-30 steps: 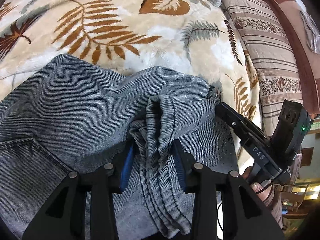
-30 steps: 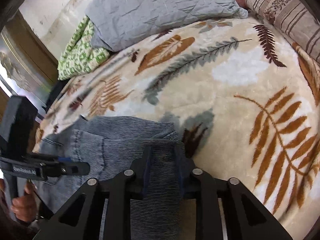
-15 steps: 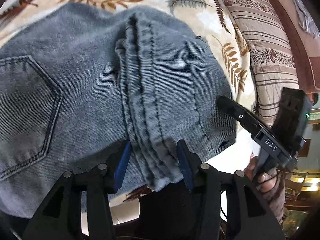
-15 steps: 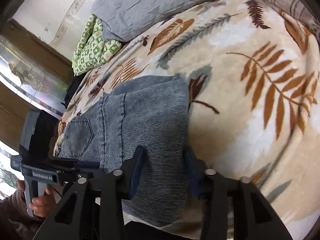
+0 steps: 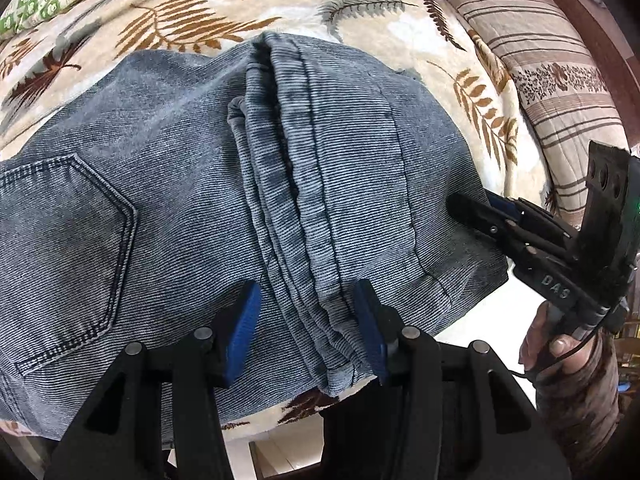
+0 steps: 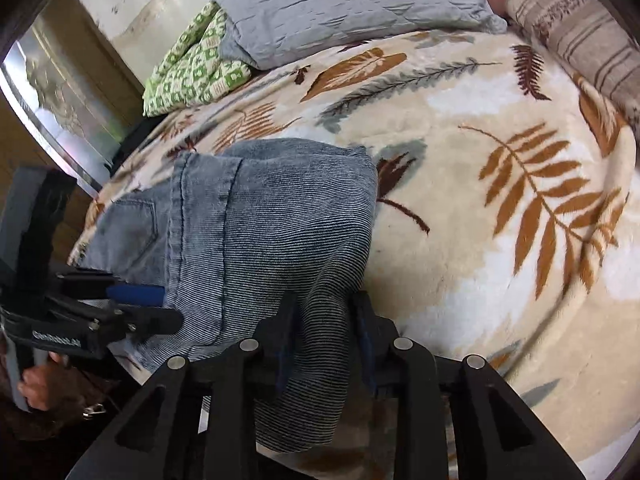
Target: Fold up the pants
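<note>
Denim, faded blue-grey, is lying folded at the near edge of the bed: the jeans (image 5: pixel 192 184) are resting on a cream plush blanket (image 5: pixel 360 28) printed with rust and grey fern leaves, a stitched back pocket (image 5: pixel 68 256) facing up on one side and a thick ridge of bunched cuffs (image 5: pixel 296 208) running down the middle of the stack. The left gripper (image 5: pixel 306 328) is pointing steeply down over that ridge, its blue-padded jaws having just been opening; they are standing spread on either side of the cuffs, the left pad clear of the cloth and the right pad just beside it, pinching nothing. The right gripper (image 6: pixel 324 340) is sitting at the other end of the fold, its jaws also having just been opening, with a hump of the denim bulging up between the pads; whether they are pressing on it or merely flanking it I cannot tell. A hand (image 5: pixel 548 344) in a patterned sleeve is gripping the right tool's handle. Beyond the jeans a grey pillow (image 6: pixel 352 4), a green-and-white patterned cloth (image 6: pixel 192 72) and a striped beige bolster (image 5: pixel 540 60) are lying along the far side of the bed
</note>
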`<control>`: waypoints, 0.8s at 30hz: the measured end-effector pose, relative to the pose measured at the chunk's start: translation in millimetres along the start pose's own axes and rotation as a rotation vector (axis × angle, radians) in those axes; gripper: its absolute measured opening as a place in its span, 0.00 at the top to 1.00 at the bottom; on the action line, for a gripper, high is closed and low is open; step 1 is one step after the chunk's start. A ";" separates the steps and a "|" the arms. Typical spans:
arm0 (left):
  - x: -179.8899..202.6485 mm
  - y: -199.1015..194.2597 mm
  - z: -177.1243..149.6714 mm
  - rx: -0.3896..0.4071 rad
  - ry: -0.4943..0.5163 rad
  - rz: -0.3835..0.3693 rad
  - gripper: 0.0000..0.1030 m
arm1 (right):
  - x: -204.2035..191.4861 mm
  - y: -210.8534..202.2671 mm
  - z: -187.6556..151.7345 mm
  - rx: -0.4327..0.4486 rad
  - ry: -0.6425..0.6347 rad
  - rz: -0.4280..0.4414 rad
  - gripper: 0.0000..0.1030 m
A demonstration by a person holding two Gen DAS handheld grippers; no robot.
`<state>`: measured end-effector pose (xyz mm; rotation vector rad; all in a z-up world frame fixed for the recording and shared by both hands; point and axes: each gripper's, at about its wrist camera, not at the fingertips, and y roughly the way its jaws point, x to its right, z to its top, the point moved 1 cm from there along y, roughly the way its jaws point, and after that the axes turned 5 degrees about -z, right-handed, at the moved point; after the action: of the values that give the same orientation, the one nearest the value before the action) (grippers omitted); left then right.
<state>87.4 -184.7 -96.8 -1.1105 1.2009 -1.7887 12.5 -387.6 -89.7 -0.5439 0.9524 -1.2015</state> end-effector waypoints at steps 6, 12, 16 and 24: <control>4.9 -10.3 -7.2 -0.017 -0.023 -0.055 0.53 | -2.5 -27.7 -5.4 0.024 0.028 0.036 0.68; 10.8 5.4 -17.0 -0.041 0.004 -0.044 0.52 | -9.4 -30.4 -30.3 0.029 -0.012 -0.007 0.71; 14.4 9.5 -16.1 -0.014 0.025 -0.037 0.49 | -3.8 -13.9 -40.8 0.018 0.000 -0.057 0.69; -12.5 -15.2 -23.3 -0.026 -0.065 -0.110 0.49 | -27.7 -44.7 -25.9 0.060 -0.008 -0.106 0.65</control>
<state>69.5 -160.9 -90.4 -1.2615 1.1468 -1.8091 -34.8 -372.0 -58.8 -0.5564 0.8868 -1.3179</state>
